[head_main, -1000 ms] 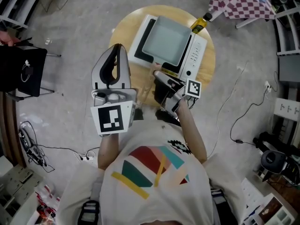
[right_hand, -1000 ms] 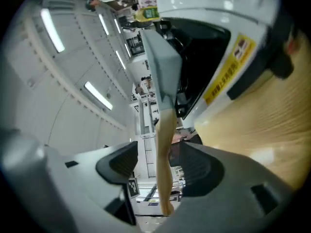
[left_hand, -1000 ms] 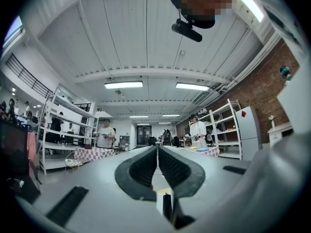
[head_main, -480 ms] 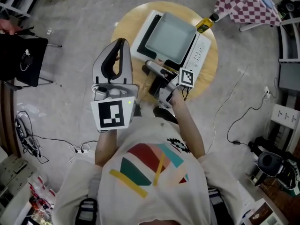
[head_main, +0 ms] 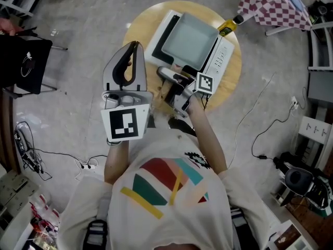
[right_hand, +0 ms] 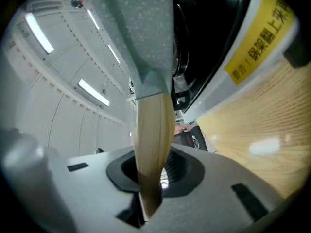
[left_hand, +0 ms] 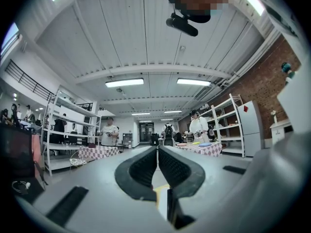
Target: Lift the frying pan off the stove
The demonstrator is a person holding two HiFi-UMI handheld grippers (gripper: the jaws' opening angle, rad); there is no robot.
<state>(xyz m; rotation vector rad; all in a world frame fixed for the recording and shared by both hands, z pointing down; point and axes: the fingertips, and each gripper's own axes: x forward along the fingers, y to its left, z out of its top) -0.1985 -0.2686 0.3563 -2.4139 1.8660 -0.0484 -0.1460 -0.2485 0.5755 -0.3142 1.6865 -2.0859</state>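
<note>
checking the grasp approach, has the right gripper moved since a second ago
Yes. The right gripper has moved closer to the stove, and its jaws are closing on the frying pan's wooden handle.

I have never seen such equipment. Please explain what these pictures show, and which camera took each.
No robot: a person holds a hand-held gripper in each hand. The downward picture comes from a camera on the person's head; the other two from cameras riding on these. On the round wooden table stands a white stove with a square grey frying pan, a yellow bottle beside it. The right hand-held gripper is closing its jaws on the pan's pale wooden handle, which is between them. The left hand-held gripper is raised, jaws together, empty.
</note>
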